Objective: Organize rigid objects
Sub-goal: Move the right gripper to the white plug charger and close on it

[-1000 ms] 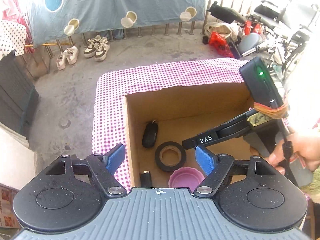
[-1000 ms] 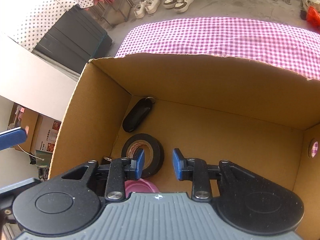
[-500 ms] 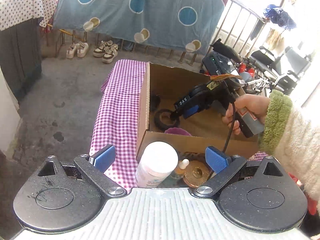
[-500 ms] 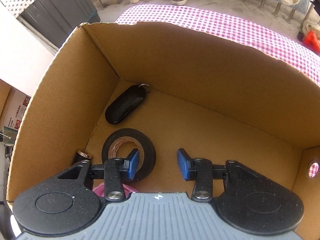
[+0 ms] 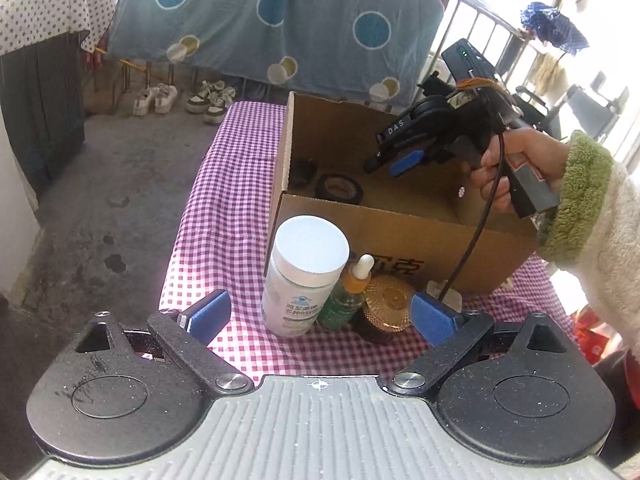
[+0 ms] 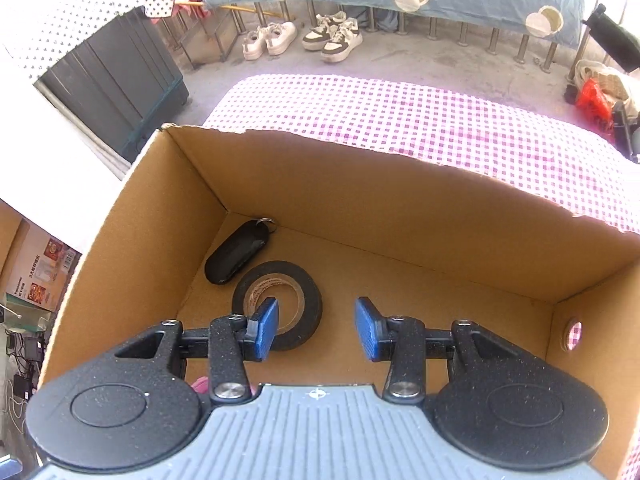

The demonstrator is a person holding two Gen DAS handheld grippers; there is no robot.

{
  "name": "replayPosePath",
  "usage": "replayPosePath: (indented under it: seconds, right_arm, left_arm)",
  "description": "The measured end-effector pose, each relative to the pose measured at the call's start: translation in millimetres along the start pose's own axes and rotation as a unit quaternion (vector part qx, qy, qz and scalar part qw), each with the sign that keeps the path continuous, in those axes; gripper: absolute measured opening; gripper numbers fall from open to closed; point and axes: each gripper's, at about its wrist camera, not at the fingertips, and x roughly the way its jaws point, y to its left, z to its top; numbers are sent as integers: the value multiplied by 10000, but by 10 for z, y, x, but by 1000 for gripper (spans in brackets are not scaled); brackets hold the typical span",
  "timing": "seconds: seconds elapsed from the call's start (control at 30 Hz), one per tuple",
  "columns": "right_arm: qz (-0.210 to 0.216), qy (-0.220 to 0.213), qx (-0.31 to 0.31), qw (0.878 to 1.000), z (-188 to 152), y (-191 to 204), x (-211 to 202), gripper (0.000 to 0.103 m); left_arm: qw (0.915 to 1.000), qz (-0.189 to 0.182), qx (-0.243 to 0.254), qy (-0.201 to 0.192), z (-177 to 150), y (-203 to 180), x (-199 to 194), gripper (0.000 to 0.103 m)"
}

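Checked cloth covers the desk (image 5: 224,216); near its front edge the left gripper (image 5: 320,316), jaws just opened wide and empty, faces 3 crowded items, so grasping the white bottle (image 5: 304,276) risks toppling the dropper bottle (image 5: 348,296) touching it.

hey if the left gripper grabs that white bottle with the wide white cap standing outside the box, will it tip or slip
The white bottle stands tall and upright on the checked cloth, so a nudge near its cap could probably tip it. Its smooth round body may slip or roll once down. The dropper bottle stands close beside it and would likely get knocked too.
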Motion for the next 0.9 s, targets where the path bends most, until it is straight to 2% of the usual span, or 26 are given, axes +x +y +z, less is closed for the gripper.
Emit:
replayPosePath:
  seconds: [0.13, 0.2, 0.3, 0.43, 0.53, 0.67, 0.8, 0.9]
  right_arm:
    - [342, -676, -111, 9971, -343, -7, -736, 48]
    - [574, -1095, -132, 9922, -626, -32, -1147, 57]
    - [834, -1624, -49, 9832, -1117, -106, -1646, 60]
    - [1087, -1909, 320, 9750, -1741, -242, -1985, 60]
    - [1150, -2096, 562, 9694, -2137, -290, -2029, 60]
    - [998, -2252, 964, 9644, -2499, -353, -1818, 60]
    - [1136, -2166, 1306, 9608, -2508, -483, -1531, 55]
    - [1334, -1996, 1398, 9607, -2432, -593, -1308, 50]
  left_arm:
    - [9994, -202, 270, -38, -69, -120, 8, 100]
    - [9989, -257, 357, -152, -111, -176, 42, 102]
    - [9979, -412, 480, -161, -186, -284, 136, 102]
    - [9955, -845, 427, -57, -263, -402, 243, 102]
    - [9939, -914, 612, -107, -348, -568, 293, 102]
    - [9898, -856, 1132, -152, -463, -876, 395, 102]
    - [9853, -670, 1572, -93, -575, -1162, 517, 102]
    - [9853, -535, 1615, -127, -613, -1280, 629, 98]
